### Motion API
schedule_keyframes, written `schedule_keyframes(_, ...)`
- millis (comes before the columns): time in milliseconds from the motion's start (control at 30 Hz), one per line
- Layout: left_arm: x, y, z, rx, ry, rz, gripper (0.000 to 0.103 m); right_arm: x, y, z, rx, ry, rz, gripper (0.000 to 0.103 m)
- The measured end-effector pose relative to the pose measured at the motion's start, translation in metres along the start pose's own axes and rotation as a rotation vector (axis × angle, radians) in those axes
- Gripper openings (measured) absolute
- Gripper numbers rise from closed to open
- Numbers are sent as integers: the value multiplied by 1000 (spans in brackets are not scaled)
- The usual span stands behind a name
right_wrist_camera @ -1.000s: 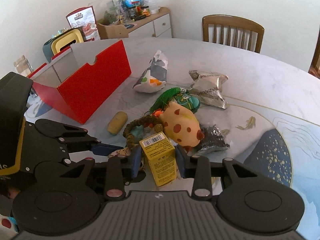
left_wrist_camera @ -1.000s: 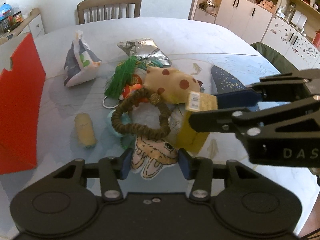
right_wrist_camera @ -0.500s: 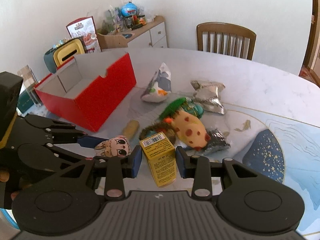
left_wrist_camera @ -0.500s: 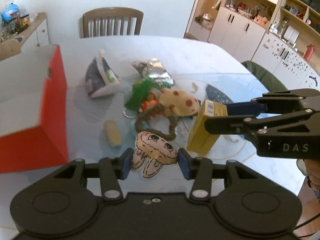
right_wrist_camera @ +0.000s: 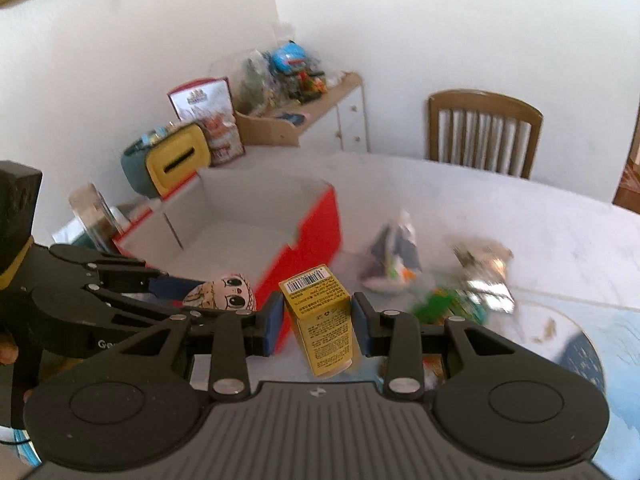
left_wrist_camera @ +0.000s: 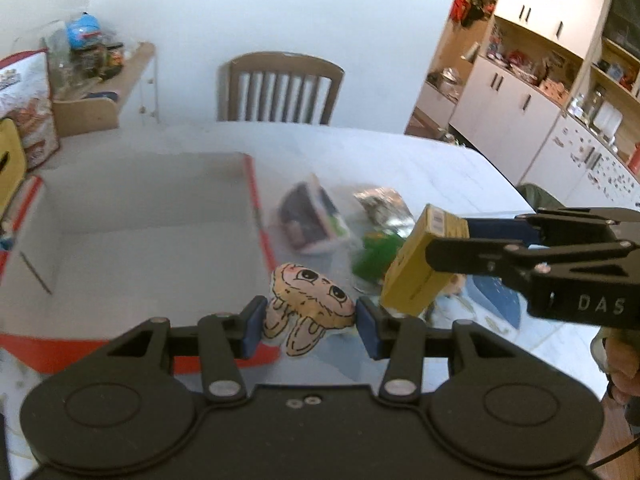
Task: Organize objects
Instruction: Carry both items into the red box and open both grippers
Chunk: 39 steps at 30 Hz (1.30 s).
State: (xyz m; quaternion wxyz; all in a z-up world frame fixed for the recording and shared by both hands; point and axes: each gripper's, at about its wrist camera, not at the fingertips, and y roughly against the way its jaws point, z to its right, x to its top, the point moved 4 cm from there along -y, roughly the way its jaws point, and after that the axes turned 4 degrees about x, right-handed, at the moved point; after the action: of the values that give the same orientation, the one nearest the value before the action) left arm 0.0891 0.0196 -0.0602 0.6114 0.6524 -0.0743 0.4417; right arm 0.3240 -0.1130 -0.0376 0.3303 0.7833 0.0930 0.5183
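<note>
While clamped in jaws, barcoded yellow box [right_wrist_camera: 322, 316], "DAS"-marked right gripper [left_wrist_camera: 444, 236].

Left gripper [left_wrist_camera: 310, 320]: jaws closed on held item, raised, pointing forward. Right gripper [right_wrist_camera: 318, 322]: jaws clamped on held item, raised, positioned just right of left gripper, fingers angled leftward. Both grippers side by side, apart.

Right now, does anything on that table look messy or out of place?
Yes. Snack bags and a crumpled foil packet lie loose on the table beside the red box, whose visible inside looks bare.
</note>
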Motion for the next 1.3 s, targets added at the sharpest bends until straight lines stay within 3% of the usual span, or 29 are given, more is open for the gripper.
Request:
schedule_keyframes(267,23,1,-71,85,68,22,47,51,-36,-47,32,29,49,36)
schedule_keyframes(500,29,-20,-128,185,96,-24,47,68,-94,-77,61,20,-9,36)
schedule_keyframes(867,22,-70,-173,261,114,-135,47,42,-189,-95,59,50,-208,36)
schedule_keyframes(1300,8,-100,-186,263,153,-232,47,25,-225,-97,54,74,-303,33)
